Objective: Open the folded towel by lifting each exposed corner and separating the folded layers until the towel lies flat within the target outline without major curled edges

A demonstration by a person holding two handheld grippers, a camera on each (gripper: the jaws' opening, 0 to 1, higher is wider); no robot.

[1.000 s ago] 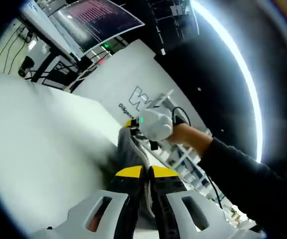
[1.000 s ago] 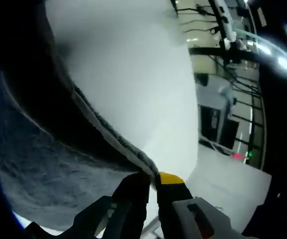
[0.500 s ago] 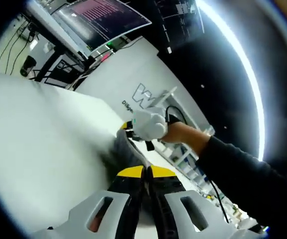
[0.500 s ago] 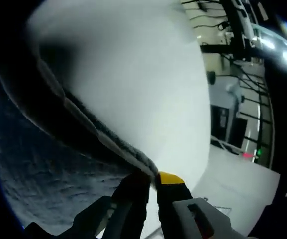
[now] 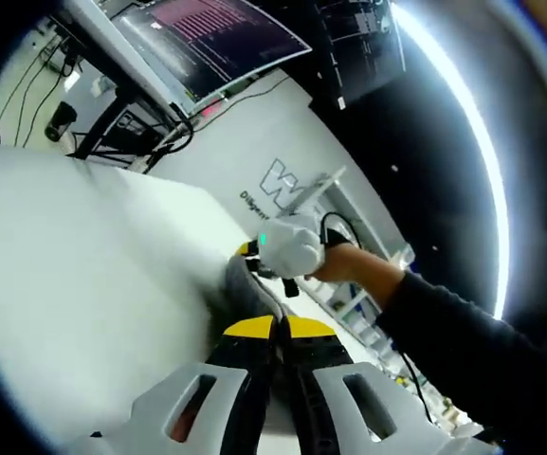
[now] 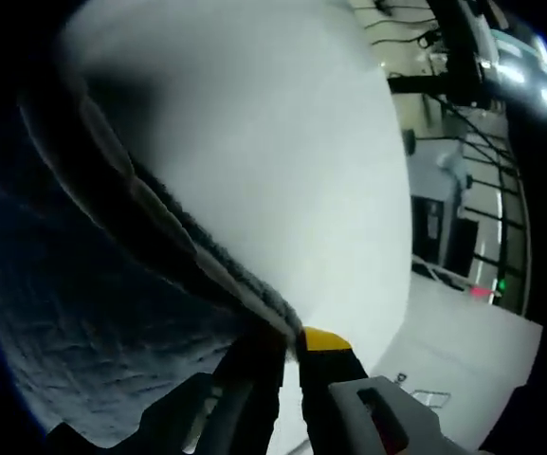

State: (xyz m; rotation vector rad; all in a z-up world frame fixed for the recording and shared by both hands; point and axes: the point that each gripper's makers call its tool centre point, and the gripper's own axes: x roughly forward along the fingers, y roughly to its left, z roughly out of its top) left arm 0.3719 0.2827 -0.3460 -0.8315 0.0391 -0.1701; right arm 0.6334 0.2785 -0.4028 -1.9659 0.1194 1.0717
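The grey towel [image 6: 93, 313] hangs across the left of the right gripper view, its hem clenched in the right hand-held gripper [image 6: 292, 343]. At lower centre of the left gripper view, the left hand-held gripper [image 5: 275, 329] pinches another edge above the white surface [image 5: 83, 275]. Soft, limp, light cloth: best gripped at corners.

You are pinching the towel's edge.
Your right gripper [image 6: 290, 343] is clamping the grey towel [image 6: 93, 294] at bottom centre; its hem is running toward the upper left, with the white table [image 6: 282, 142] spreading across the frame's top.
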